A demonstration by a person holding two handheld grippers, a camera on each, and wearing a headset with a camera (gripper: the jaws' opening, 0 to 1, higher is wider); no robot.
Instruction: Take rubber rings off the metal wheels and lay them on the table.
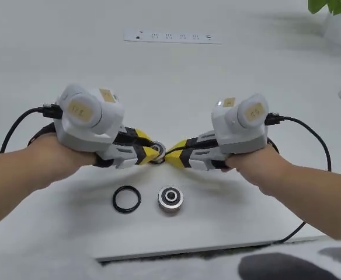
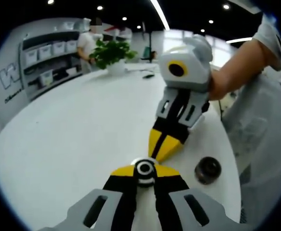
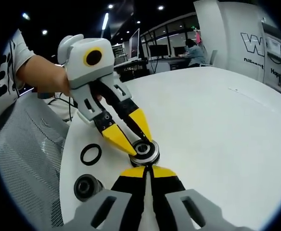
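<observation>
My left gripper (image 1: 154, 153) is shut on a small metal wheel (image 1: 158, 149) and holds it above the white table; the same wheel sits between its yellow tips in the left gripper view (image 2: 145, 169). My right gripper (image 1: 171, 155) faces it from the right, jaws shut, tips touching the wheel's rim (image 3: 144, 151). Whether they pinch rubber is not clear. A loose black rubber ring (image 1: 126, 199) lies on the table below the grippers, beside a second metal wheel (image 1: 170, 198).
The white table (image 1: 217, 70) stretches far back, with a white power strip (image 1: 171, 37) along its far side and a potted plant (image 1: 334, 11) at the far right. The near table edge (image 1: 205, 248) lies just behind the loose ring and wheel. Cables trail from both grippers.
</observation>
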